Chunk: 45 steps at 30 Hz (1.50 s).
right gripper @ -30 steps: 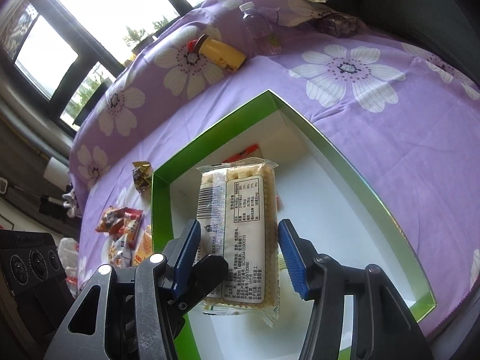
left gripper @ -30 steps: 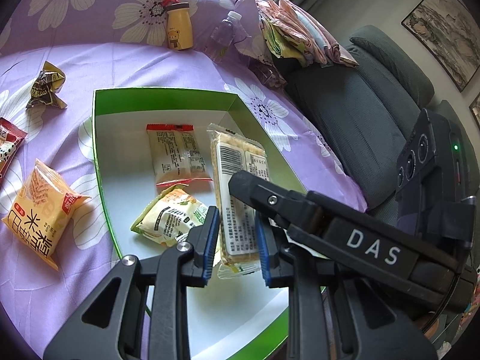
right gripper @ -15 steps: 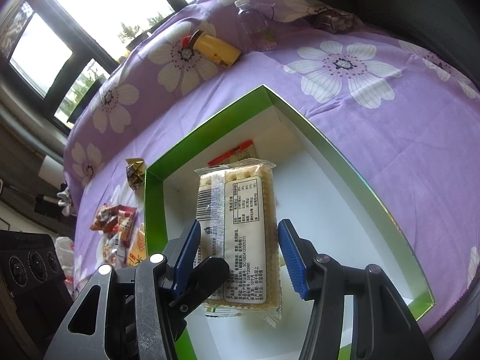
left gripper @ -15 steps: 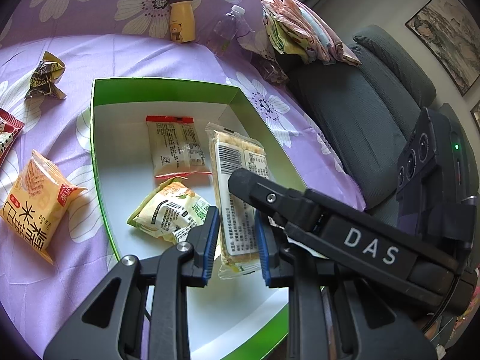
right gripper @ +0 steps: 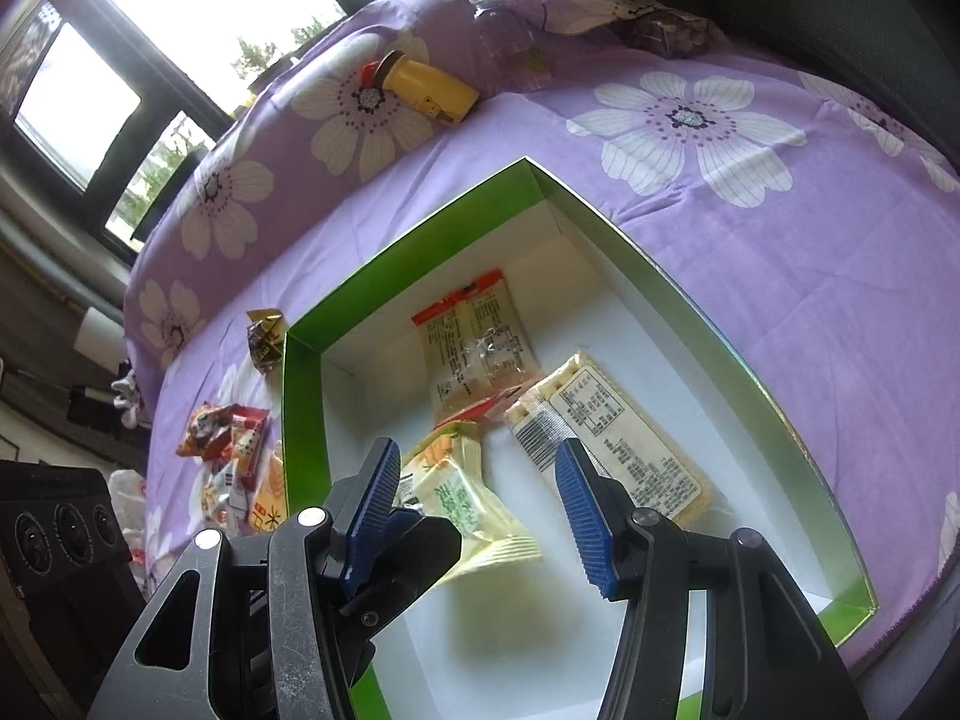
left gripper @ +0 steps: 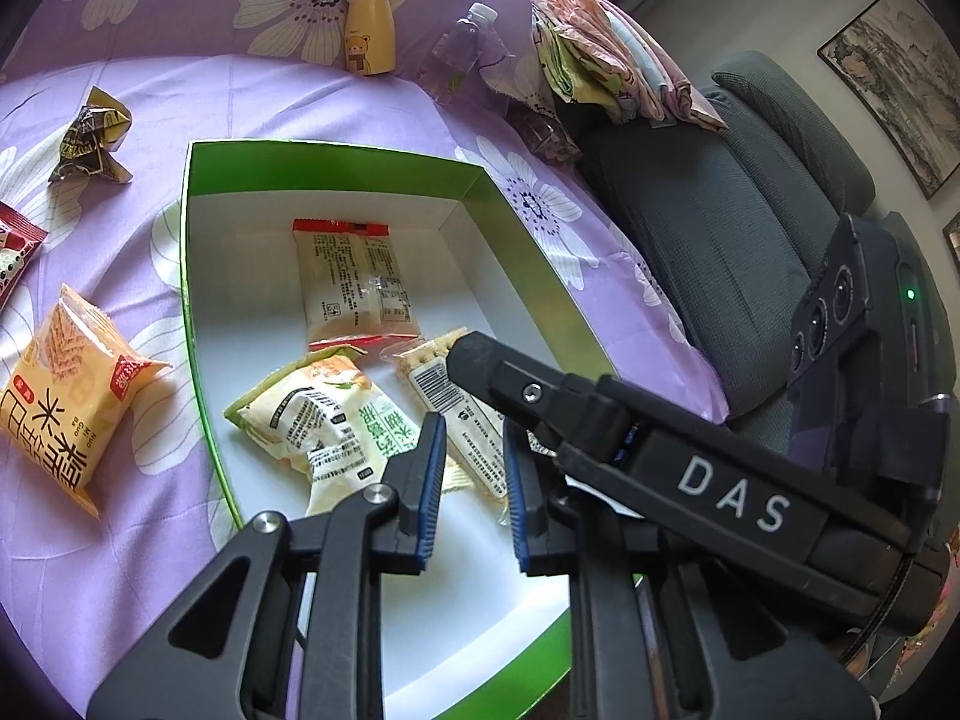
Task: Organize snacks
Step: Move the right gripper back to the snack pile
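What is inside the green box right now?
Three snack packets lie on the white floor of the green box: a red-edged packet, a green-and-white packet and a long cracker pack. The near corners sit behind the grippers, hidden.

Ahead of jaws, one green-walled, white-floored cardboard box holding three snack packs: red-edged beige wrapper, green-and-white pouch, clear barcode-labelled cracker pack. Outside box, left of jaws: one orange pouch, one dark crumpled wrapper. Beyond: one yellow bear bottle, one clear plastic bottle.
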Tool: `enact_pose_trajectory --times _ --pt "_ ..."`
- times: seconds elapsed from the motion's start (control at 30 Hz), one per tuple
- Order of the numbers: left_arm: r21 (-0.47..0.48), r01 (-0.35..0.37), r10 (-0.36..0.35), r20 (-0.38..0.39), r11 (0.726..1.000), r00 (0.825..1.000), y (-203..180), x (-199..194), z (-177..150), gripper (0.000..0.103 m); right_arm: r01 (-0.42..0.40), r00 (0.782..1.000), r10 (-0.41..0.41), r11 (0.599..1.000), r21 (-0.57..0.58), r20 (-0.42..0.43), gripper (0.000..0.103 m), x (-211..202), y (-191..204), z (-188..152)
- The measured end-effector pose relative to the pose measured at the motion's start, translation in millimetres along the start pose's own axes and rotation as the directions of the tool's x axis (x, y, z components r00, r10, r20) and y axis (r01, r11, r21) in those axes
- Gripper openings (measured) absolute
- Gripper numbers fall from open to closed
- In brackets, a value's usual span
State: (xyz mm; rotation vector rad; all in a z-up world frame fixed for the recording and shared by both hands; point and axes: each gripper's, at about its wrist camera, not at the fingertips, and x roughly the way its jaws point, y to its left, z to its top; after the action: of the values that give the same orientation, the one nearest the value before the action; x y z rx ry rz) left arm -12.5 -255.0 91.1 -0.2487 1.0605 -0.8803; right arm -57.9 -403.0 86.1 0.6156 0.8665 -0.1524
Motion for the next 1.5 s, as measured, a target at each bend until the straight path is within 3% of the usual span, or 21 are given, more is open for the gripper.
enact_pose_trajectory --times 0.3,0.43,0.53,0.73,0.8,0.9,1.0,1.17,1.33,1.4,1.5 --pt "0.048 -0.073 0.068 0.094 0.996 0.993 0 -31 -2 0.02 -0.002 0.998 0.004 0.999 -0.041 0.056 0.057 -12 17 -3" --pt "0.017 -0.087 0.084 0.119 0.996 0.989 13 -49 -4 0.024 -0.028 0.996 0.033 0.998 -0.058 0.079 0.057 -20 25 -5" --pt "-0.014 -0.102 0.103 0.146 0.995 0.984 25 -66 -5 0.029 -0.063 0.994 0.068 0.996 -0.066 0.089 0.063 -23 31 -7" --pt "-0.044 -0.141 0.147 0.197 0.989 0.969 45 -105 -1 0.042 -0.064 0.991 0.075 0.993 -0.097 0.114 0.07 -30 49 -14" --pt "-0.055 -0.153 0.161 0.213 0.987 0.964 56 -120 -1 0.052 -0.07 0.987 0.085 0.991 -0.114 0.133 0.076 -31 57 -16" --pt "-0.069 -0.18 0.191 0.22 0.981 0.957 77 -142 1 0.061 -0.068 0.987 0.087 0.989 -0.131 0.139 0.076 -30 69 -21" --pt "-0.121 -0.22 0.243 0.219 0.968 0.945 107 -165 0 0.062 -0.077 0.988 0.097 0.985 -0.157 0.123 0.077 -23 81 -25" --pt "-0.215 -0.279 0.33 0.253 0.936 0.91 162 -200 -13 0.066 -0.061 0.993 0.083 0.97 -0.234 0.083 0.077 -10 110 -37" --pt "-0.269 -0.361 0.426 0.244 0.893 0.871 199 -214 -16 0.07 -0.13 0.991 0.134 0.949 -0.286 -0.006 0.077 11 144 -48" --pt "-0.266 -0.372 0.433 0.23 0.889 0.871 210 -214 -15 0.075 -0.167 0.986 0.157 0.943 -0.287 -0.058 0.077 25 161 -48" --pt "-0.294 -0.343 0.411 0.213 0.892 0.886 228 -210 -15 0.077 -0.23 0.972 0.202 0.93 -0.286 -0.123 0.077 49 188 -46"
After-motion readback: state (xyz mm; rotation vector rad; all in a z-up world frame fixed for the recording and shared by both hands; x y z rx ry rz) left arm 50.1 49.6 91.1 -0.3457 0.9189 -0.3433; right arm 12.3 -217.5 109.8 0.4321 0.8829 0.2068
